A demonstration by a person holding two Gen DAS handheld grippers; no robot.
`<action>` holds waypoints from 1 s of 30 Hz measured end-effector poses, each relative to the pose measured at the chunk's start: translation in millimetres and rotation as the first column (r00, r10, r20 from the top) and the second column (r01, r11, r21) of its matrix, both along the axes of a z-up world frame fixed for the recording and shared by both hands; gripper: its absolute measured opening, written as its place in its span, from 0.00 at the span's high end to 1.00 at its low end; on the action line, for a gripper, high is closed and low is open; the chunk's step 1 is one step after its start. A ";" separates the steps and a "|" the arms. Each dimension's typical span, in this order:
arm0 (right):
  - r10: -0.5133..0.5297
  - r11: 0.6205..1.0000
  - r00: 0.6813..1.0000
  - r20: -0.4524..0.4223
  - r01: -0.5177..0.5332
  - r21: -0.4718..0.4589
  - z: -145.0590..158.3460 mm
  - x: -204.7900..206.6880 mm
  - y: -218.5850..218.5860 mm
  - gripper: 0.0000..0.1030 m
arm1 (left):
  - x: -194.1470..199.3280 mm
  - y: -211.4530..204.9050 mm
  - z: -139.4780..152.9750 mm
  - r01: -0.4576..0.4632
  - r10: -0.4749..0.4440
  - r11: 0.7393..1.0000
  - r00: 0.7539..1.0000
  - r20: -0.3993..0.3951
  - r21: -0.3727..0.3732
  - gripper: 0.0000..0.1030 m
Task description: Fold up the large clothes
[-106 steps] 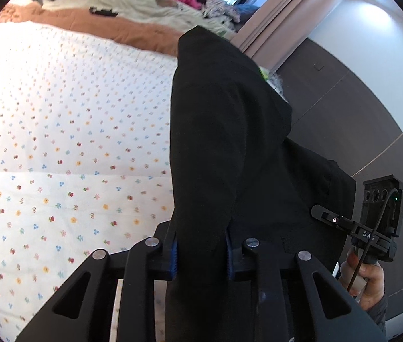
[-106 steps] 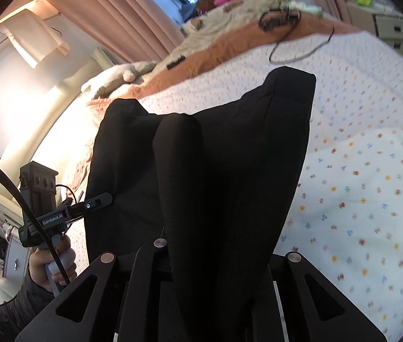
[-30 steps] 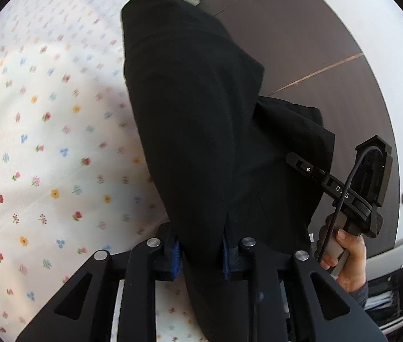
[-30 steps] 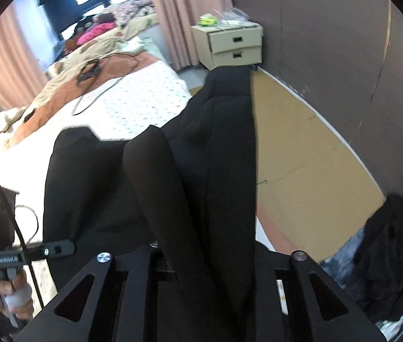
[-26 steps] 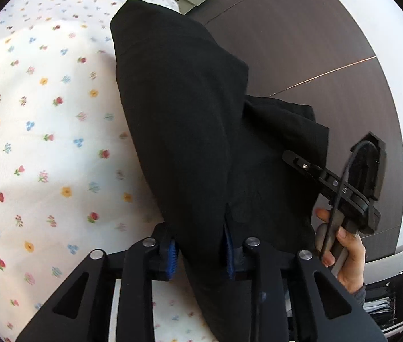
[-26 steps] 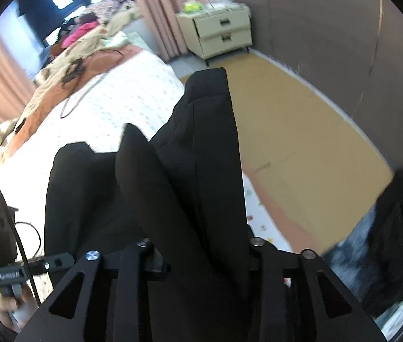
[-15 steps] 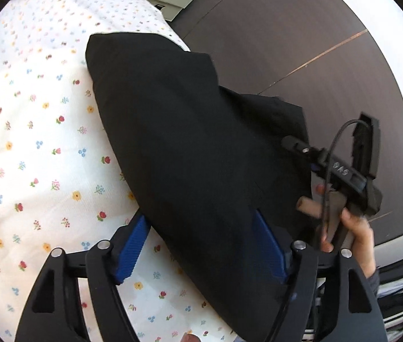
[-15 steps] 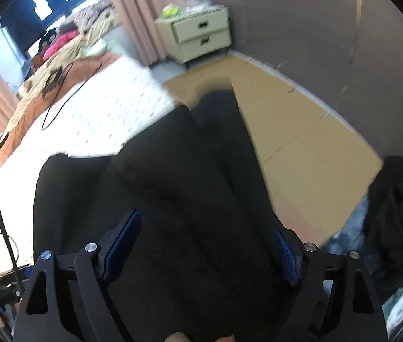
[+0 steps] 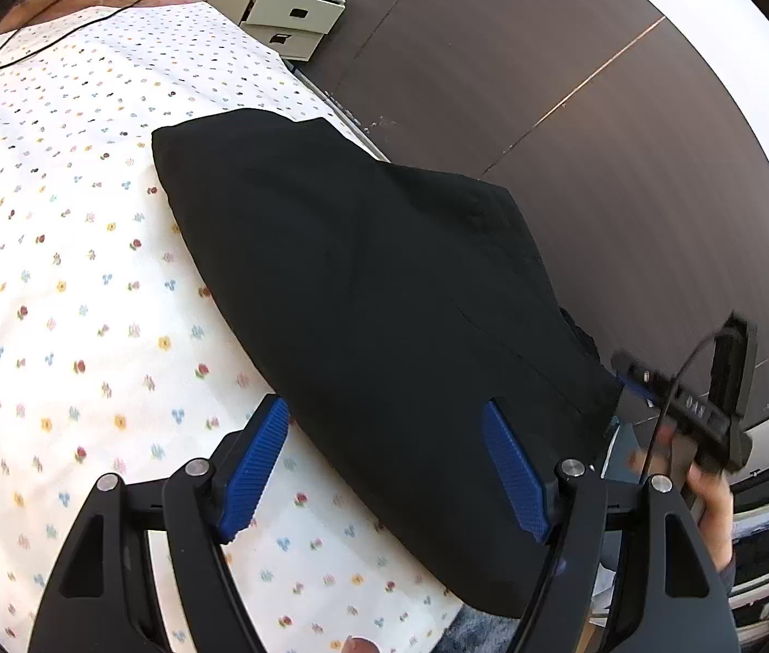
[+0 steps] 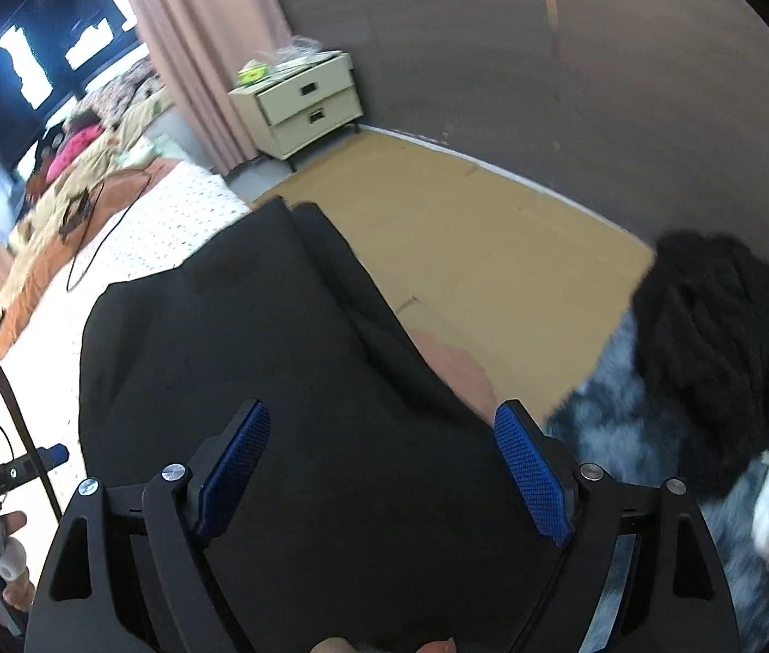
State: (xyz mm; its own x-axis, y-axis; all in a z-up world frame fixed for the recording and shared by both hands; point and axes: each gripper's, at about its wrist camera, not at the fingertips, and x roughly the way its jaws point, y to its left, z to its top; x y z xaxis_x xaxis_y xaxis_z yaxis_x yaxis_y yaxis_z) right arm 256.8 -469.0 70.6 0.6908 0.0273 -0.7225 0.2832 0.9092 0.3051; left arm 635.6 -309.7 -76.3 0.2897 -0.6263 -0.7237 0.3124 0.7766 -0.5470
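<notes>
A folded black garment (image 9: 384, 294) lies on the floral bedsheet (image 9: 57, 272) near the bed's right edge; it also shows in the right wrist view (image 10: 253, 359). My left gripper (image 9: 384, 462) is open, its blue pads (image 9: 253, 457) spread on either side of the garment's near edge, holding nothing. My right gripper (image 10: 379, 473) is open above the garment's other near end, empty. The right gripper also shows in the left wrist view (image 9: 700, 408), hand-held at the right.
A cream bedside drawer unit (image 10: 302, 103) stands by the dark wall. Tan floor (image 10: 482, 250) runs beside the bed. A dark pile of clothes (image 10: 711, 359) lies at the right. A black cable (image 9: 57, 32) and brown blanket lie at the bed's far end.
Both grippers have opened and let go of the black garment. It has dropped from hanging to lying flat on the bed. Both grippers have drawn back slightly.
</notes>
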 end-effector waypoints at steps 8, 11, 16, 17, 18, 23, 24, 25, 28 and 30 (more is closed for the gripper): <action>-0.050 0.977 0.999 -0.016 0.053 0.209 -27.2 -49.1 1.4 0.18 | -36.3 -5.2 -5.5 0.013 -0.012 1.000 1.000 -0.027 0.028 0.28; -0.066 0.949 0.998 0.022 0.056 0.310 -38.6 -54.0 -3.2 0.18 | -44.6 -6.3 -12.2 0.025 -0.024 1.000 0.999 -0.048 0.019 0.28; -0.105 0.922 0.994 0.026 0.088 0.378 -57.8 -49.4 -13.1 0.19 | -50.8 -16.3 -37.2 0.046 -0.046 0.999 0.995 -0.091 0.002 0.28; -0.116 0.915 0.993 0.014 0.101 0.391 -63.2 -46.9 -13.7 0.20 | -49.9 -18.8 -41.7 0.047 -0.047 0.999 0.994 -0.099 0.001 0.28; -0.122 0.907 0.993 0.004 0.110 0.406 -69.5 -45.3 -13.2 0.21 | -49.4 -20.9 -44.6 0.048 -0.048 0.999 0.993 -0.105 -0.001 0.28; -0.176 0.871 0.983 0.046 0.133 0.474 -75.8 -33.8 -25.5 0.55 | -41.2 -22.1 -53.8 0.029 -0.032 0.999 0.993 -0.116 -0.022 0.28; -0.176 0.876 0.983 0.055 0.131 0.463 -73.2 -34.9 -23.2 0.61 | -39.0 -20.5 -53.8 0.024 -0.027 0.999 0.993 -0.113 -0.026 0.28; -0.180 0.886 0.982 0.064 0.134 0.444 -69.1 -35.2 -22.4 0.64 | -34.7 -19.3 -54.7 0.019 -0.023 0.999 0.993 -0.112 -0.033 0.28; -0.196 0.910 0.978 0.076 0.153 0.384 -56.5 -30.7 -26.0 0.65 | -23.8 -14.5 -53.0 -0.006 0.003 1.000 0.995 -0.102 -0.030 0.28; -0.200 0.915 0.977 0.072 0.160 0.370 -54.2 -25.4 -28.9 0.65 | -14.6 -9.5 -52.0 -0.029 0.026 0.999 0.995 -0.092 -0.031 0.28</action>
